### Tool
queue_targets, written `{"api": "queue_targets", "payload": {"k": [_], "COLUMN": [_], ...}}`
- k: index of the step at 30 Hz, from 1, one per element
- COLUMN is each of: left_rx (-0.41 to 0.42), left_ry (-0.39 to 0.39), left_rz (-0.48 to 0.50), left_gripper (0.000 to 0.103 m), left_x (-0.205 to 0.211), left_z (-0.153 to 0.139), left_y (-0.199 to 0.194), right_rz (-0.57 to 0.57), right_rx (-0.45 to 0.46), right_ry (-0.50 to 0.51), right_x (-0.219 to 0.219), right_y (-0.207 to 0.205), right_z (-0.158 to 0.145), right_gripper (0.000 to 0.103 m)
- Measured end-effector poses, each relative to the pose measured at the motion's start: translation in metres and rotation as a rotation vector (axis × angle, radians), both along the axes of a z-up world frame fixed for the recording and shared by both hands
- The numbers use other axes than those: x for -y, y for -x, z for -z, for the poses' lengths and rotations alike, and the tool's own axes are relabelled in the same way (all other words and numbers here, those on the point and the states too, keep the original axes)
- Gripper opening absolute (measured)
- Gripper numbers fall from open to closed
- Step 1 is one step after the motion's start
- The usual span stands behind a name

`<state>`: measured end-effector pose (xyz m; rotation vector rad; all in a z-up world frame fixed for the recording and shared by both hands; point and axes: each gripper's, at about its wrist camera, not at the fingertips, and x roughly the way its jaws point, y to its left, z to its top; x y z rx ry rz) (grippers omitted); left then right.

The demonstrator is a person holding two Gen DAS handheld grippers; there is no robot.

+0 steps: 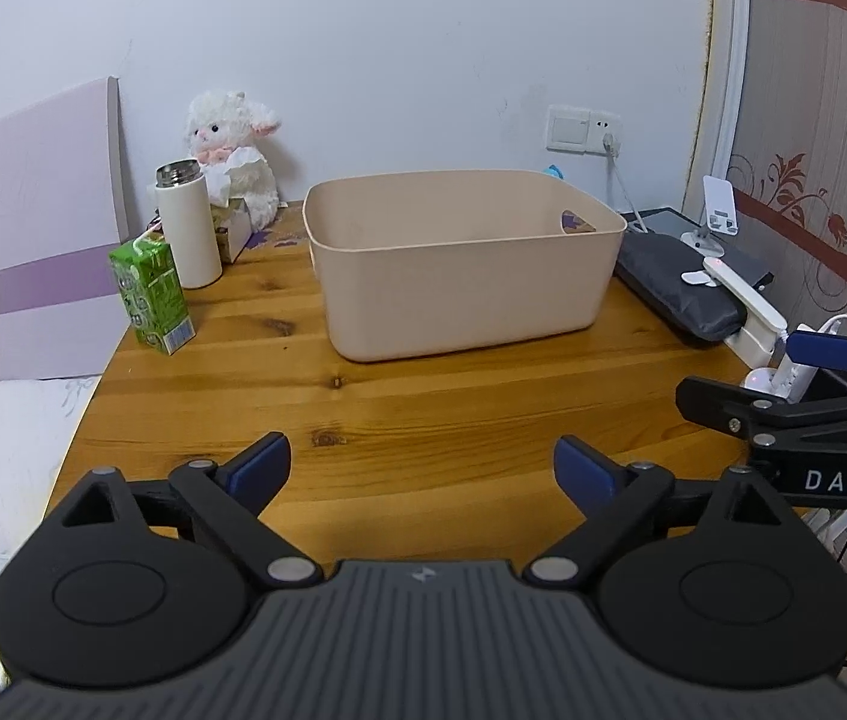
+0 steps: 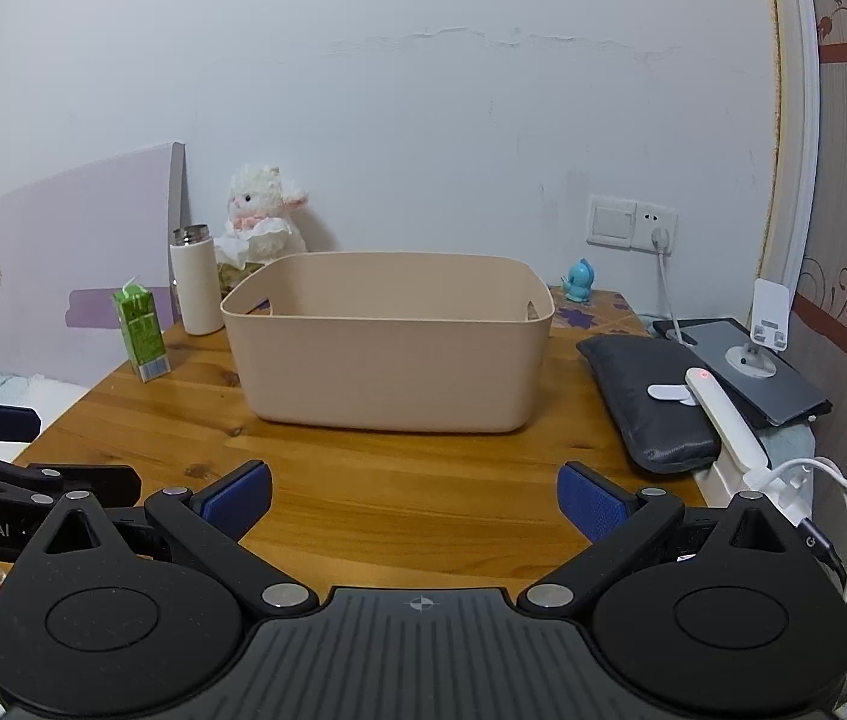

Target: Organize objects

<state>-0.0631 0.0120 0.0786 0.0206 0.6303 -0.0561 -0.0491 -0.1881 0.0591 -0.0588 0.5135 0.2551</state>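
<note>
A beige plastic bin (image 1: pixel 459 276) stands on the wooden table (image 1: pixel 399 408), its inside looking empty; it also shows in the right wrist view (image 2: pixel 387 348). A green drink carton (image 1: pixel 150 294) (image 2: pixel 141 330) and a white thermos (image 1: pixel 189 228) (image 2: pixel 196 279) stand at the table's left. A white plush lamb (image 1: pixel 237 150) (image 2: pixel 264 216) sits behind them against the wall. My left gripper (image 1: pixel 423 468) is open and empty over the table's near edge. My right gripper (image 2: pixel 414 495) is open and empty, also short of the bin.
A dark grey pouch (image 2: pixel 645 402) with a white stick-shaped device (image 2: pixel 723 414) lies right of the bin, beside a tablet with a phone stand (image 2: pixel 765 360). A small blue figure (image 2: pixel 579 282) stands at the back. A tissue box (image 1: pixel 231 222) sits by the lamb.
</note>
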Motion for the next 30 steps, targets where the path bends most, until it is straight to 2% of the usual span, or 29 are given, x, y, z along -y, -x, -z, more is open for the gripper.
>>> {"api": "queue_targets", "payload": {"k": [7,13,30], "left_rx": [0.0,0.007,-0.016], "left_ry": [-0.012,0.01,0.0], "left_rz": [-0.009,-0.014,-0.001], "left_gripper": [0.095,0.095,0.095], "left_x": [-0.003,-0.005,-0.003], "left_z": [0.0,0.0,0.009], "left_y": [0.001,0.0,-0.015], "right_rz": [0.026,0.031,0.035], "right_rx": [-0.022,-0.026,-0.046], "right_ry": [-0.024,-0.001,0.014], "right_x": [0.008,0.01,0.01], "right_y": [-0.002,-0.005,-0.018], "right_z": [0.007,0.009,0.014], "right_gripper": [0.103,0.103,0.103]}}
